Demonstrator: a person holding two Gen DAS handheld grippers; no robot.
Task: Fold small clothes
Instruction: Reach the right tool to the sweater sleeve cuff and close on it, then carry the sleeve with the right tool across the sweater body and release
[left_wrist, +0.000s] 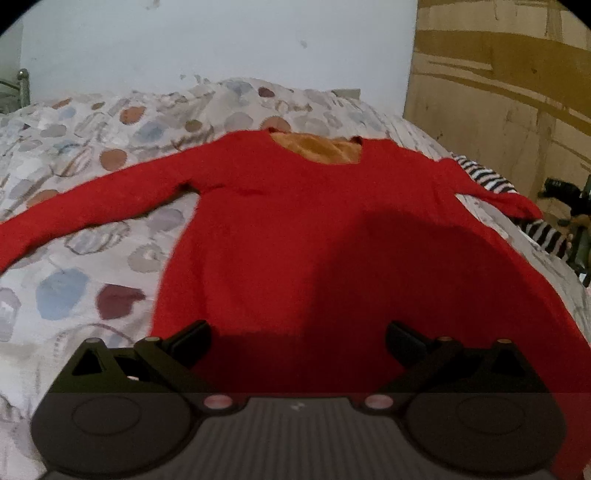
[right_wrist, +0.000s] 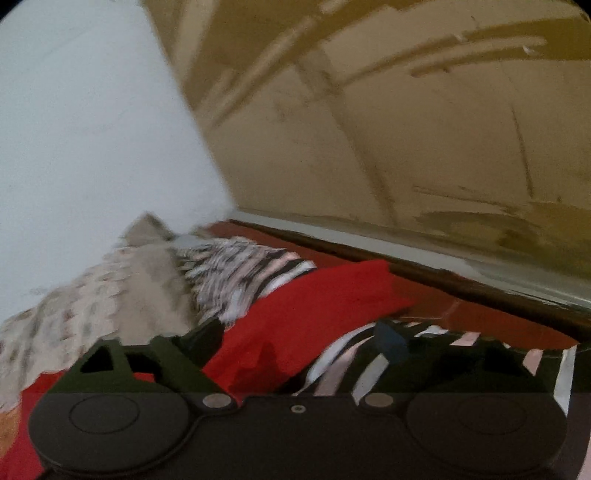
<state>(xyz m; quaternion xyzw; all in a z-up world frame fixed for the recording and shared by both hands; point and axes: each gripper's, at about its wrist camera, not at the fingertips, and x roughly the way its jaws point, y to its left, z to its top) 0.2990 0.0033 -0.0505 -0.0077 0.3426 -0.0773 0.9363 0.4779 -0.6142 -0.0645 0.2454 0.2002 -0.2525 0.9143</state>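
Observation:
A red long-sleeved top (left_wrist: 280, 221) lies flat on the bed, neck away from me, sleeves spread left and right. My left gripper (left_wrist: 299, 341) is open and empty, just above the hem of the top. In the right wrist view my right gripper (right_wrist: 299, 341) is open, with the red right sleeve (right_wrist: 295, 317) lying between its fingers; the view is blurred. The sleeve end rests on a black-and-white striped garment (right_wrist: 240, 273).
The bed has a spotted cover (left_wrist: 92, 258). The striped garment (left_wrist: 491, 181) lies at the bed's right edge. A brown wooden wardrobe (left_wrist: 509, 85) stands to the right, a pale wall (left_wrist: 221, 40) behind. Dark objects (left_wrist: 569, 206) sit beside the bed at the right.

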